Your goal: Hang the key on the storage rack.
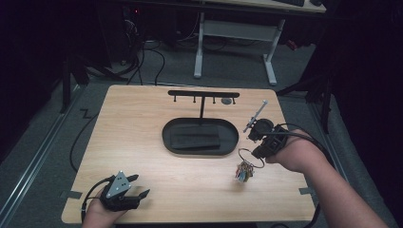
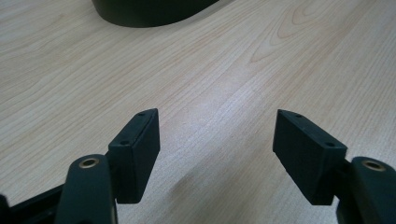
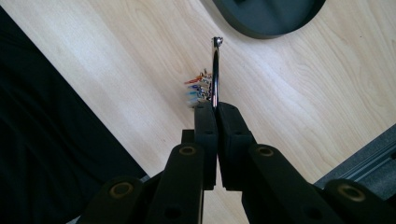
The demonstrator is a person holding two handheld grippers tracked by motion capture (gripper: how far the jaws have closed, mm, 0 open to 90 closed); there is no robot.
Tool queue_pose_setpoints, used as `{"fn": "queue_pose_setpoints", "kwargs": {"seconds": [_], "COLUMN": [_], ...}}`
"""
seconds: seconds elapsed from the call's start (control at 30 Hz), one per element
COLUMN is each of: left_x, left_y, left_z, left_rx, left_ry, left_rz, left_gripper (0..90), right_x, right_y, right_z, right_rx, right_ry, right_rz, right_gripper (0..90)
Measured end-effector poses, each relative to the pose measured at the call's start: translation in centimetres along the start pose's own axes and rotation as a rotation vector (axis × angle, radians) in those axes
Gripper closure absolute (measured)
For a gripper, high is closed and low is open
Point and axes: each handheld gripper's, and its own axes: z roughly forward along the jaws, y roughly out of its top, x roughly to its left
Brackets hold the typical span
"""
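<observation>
— What's in hand?
— My right tool (image 1: 259, 151) is clamped on the key ring (image 1: 251, 158), lifted off the worktop (image 1: 142, 137); left tool (image 1: 138, 186) gapes empty.
— Next?
— Probably the rack's hooks (image 1: 203, 94).

On the desk (image 1: 142, 142) the tray (image 1: 200, 137) sits mid-back, the hook stand (image 1: 203, 95) rising from it; the key ring (image 1: 248, 161) hangs right of it.

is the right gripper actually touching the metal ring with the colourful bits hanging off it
Touching. In the right gripper view the right gripper has its jaws shut on the metal ring, no gap showing beside the wire.
</observation>
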Motion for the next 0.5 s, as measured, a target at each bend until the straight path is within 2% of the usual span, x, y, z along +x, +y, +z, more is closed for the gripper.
{"fn": "queue_pose_setpoints", "kwargs": {"seconds": [0.27, 0.5], "left_x": [0.0, 0.1], "left_y": [-0.2, -0.2], "left_z": [-0.1, 0.1], "left_rx": [-0.015, -0.01], "left_ry": [-0.009, -0.012], "left_rz": [-0.011, 0.002], "left_gripper": [32.5, 32.4], "right_x": [-1.1, -1.8], "right_y": [0.4, 1.4], "right_z": [-0.2, -0.3], "right_rx": [-0.024, -0.016], "right_ry": [0.005, -0.009], "right_rz": [0.023, 0.039], "right_gripper": [88.0, 88.0]}}
